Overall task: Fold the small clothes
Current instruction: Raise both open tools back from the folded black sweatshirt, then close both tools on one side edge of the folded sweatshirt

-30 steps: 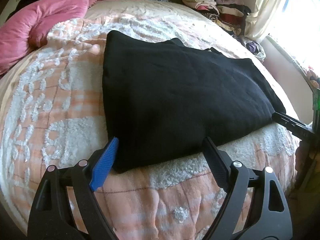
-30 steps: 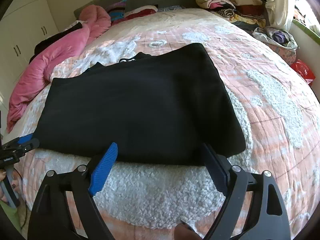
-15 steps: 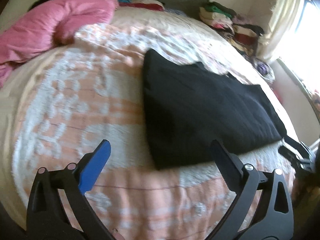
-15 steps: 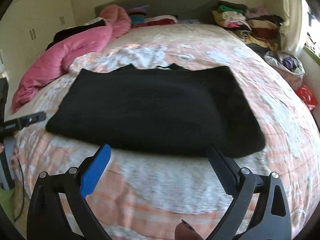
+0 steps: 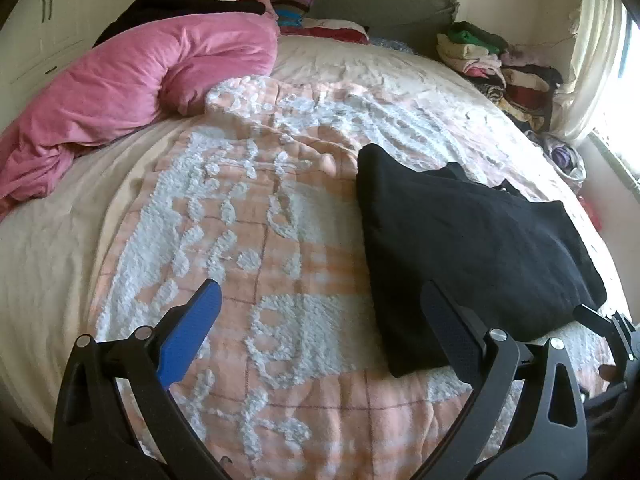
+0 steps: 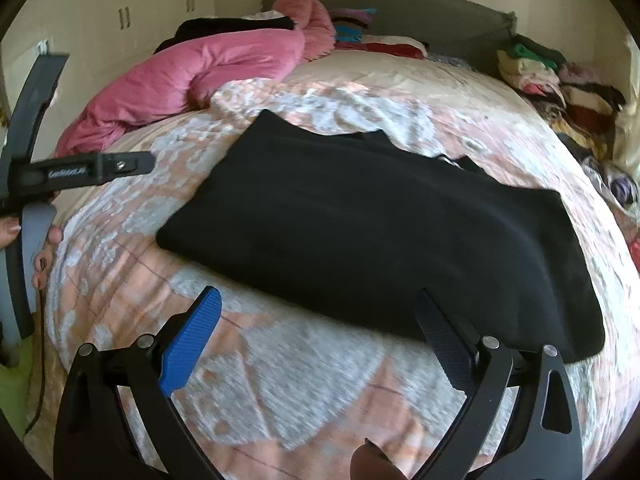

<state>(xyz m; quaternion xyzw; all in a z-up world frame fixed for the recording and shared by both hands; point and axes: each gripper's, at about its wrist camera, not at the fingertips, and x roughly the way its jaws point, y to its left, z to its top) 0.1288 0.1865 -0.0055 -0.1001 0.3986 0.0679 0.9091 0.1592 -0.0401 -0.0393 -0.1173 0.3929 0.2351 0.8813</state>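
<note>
Left wrist view: left gripper [image 5: 320, 312] spread wide, grasping nothing, over the peach-and-white blanket [image 5: 240, 240]; folded black garment [image 5: 460, 248] flat on the blanket, to the right, behind the black finger [image 5: 444, 320]; pink duvet [image 5: 132, 92] far left. Right wrist view: right gripper [image 6: 320, 316] also released, empty, just short of the garment's near edge.

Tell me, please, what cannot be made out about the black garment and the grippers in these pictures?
- Black garment: its type and folded layers, too dark in both views.
- Its near right corner: hidden by a finger in the left wrist view.
- Left gripper: only one finger shows in the right wrist view.
</note>
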